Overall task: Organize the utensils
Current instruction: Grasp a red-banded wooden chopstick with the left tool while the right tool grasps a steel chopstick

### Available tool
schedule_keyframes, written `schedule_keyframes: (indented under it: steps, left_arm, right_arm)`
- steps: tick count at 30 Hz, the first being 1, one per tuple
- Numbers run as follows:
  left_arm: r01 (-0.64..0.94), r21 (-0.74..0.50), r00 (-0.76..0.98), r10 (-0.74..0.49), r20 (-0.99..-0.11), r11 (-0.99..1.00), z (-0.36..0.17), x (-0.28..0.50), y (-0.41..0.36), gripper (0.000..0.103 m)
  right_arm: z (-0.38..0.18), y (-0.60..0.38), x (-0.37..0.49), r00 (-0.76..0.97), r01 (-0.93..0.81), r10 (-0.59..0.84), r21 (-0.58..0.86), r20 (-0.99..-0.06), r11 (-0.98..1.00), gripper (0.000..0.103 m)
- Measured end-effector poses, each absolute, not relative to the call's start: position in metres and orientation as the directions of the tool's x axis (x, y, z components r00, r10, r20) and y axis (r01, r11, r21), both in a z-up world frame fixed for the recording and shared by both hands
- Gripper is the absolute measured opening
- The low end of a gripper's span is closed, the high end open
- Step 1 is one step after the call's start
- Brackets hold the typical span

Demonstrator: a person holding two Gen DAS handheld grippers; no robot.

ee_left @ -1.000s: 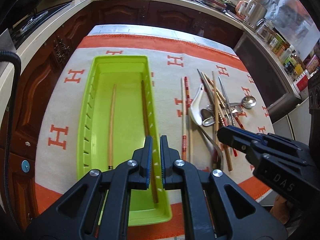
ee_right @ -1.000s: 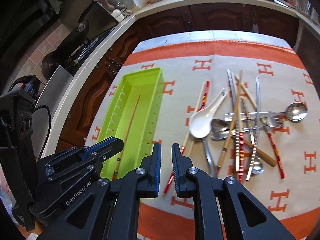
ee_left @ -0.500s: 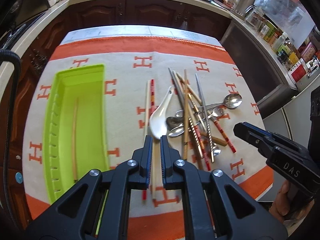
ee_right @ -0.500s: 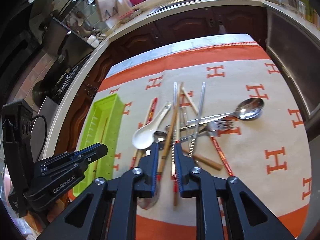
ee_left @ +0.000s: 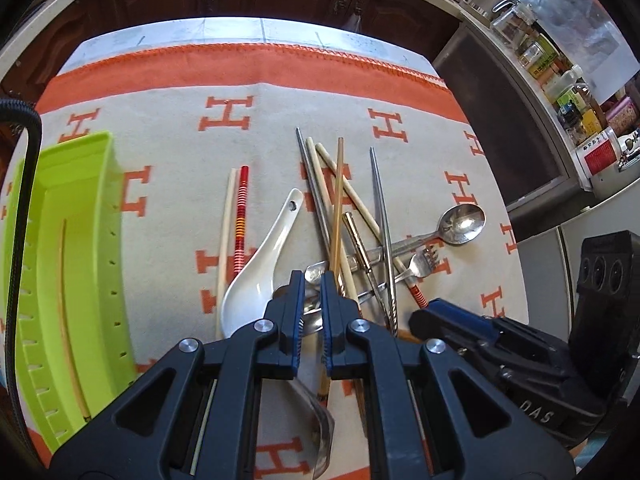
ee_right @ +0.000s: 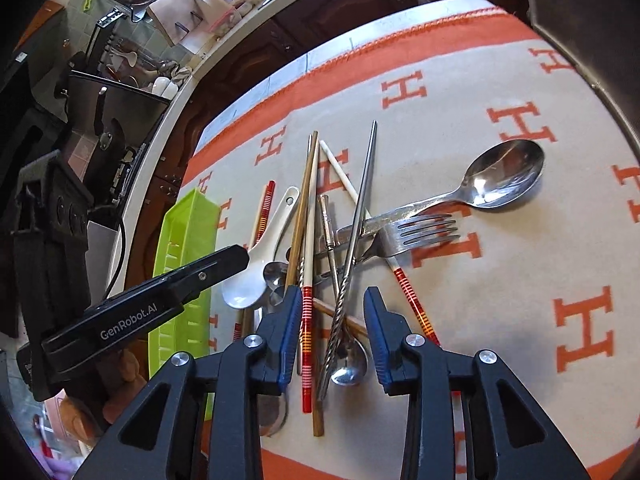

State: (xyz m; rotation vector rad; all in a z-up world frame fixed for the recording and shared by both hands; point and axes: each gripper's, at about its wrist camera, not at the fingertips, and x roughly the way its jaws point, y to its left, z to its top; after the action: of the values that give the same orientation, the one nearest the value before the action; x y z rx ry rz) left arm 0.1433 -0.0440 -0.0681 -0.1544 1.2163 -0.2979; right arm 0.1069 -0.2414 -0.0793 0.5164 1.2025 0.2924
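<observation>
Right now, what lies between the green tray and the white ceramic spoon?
In the left wrist view, two chopsticks: a plain pale one and a red striped one, lying between green tray and white ceramic spoon.

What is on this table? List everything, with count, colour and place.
cloth: one, beige with orange H marks and an orange border, covers the table
tray: one, lime green, left side
chopstick in tray: one, wooden
side chopsticks: two, one cream and one red-striped, between the tray and the pile
ceramic spoon: one, white, left edge of the pile
piled chopsticks: several, wood, cream, silver and red-striped, crossed mid-table
large spoon: one, silver, right of the pile
fork: one, silver, beside the large spoon
small spoons: at least two, silver, under the chopsticks
left gripper: black and blue, fingers nearly together, over the pile
right gripper: black and blue, open, over the pile
</observation>
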Motion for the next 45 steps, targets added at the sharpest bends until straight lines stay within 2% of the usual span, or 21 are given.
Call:
schedule_keyframes:
  steps: [5,7,9,29,41,42,43,45]
  left_arm:
    - [0.161,-0.272,0.293,-0.309,-0.905,0.949,-0.08,0.153,-0.058,0.005]
    - [0.163,-0.267,0.286,-0.304,-0.909,0.95,-0.084,0.155,-0.063,0.005]
    - [0.163,-0.263,0.28,-0.3,-0.912,0.951,-0.088,0.158,-0.067,0.005]
    - [0.116,-0.305,0.279,-0.326,-0.903,0.945,-0.098,0.16,-0.056,0.004]
    - [0.122,-0.408,0.367,-0.423,-0.828,0.905,-0.047,0.131,-0.033,0.004]
    - [0.126,-0.413,0.374,-0.429,-0.822,0.902,-0.042,0.129,-0.033,0.004]
    - [0.131,-0.418,0.386,-0.435,-0.814,0.899,-0.035,0.125,-0.03,0.004]
    - [0.141,-0.428,0.406,-0.447,-0.797,0.893,-0.023,0.116,-0.025,0.004]
  right_arm:
    - [-0.102,-0.233,0.12,0.308,0.059,0.507,0.548,-0.805,0.834,0.022]
    - [-0.109,-0.231,0.125,0.298,0.059,0.515,0.554,-0.804,0.831,0.013]
    - [-0.115,-0.23,0.127,0.292,0.057,0.524,0.561,-0.8,0.826,0.008]
    - [-0.107,-0.248,0.112,0.349,0.055,0.543,0.595,-0.764,0.802,0.006]
    - [-0.07,-0.254,0.09,0.413,0.007,0.553,0.609,-0.724,0.793,0.006]
    - [-0.065,-0.254,0.088,0.42,0.001,0.554,0.611,-0.719,0.792,0.005]
    - [-0.06,-0.253,0.086,0.425,-0.004,0.555,0.612,-0.715,0.791,0.001]
    - [-0.048,-0.251,0.079,0.439,-0.019,0.564,0.62,-0.699,0.784,0.0]
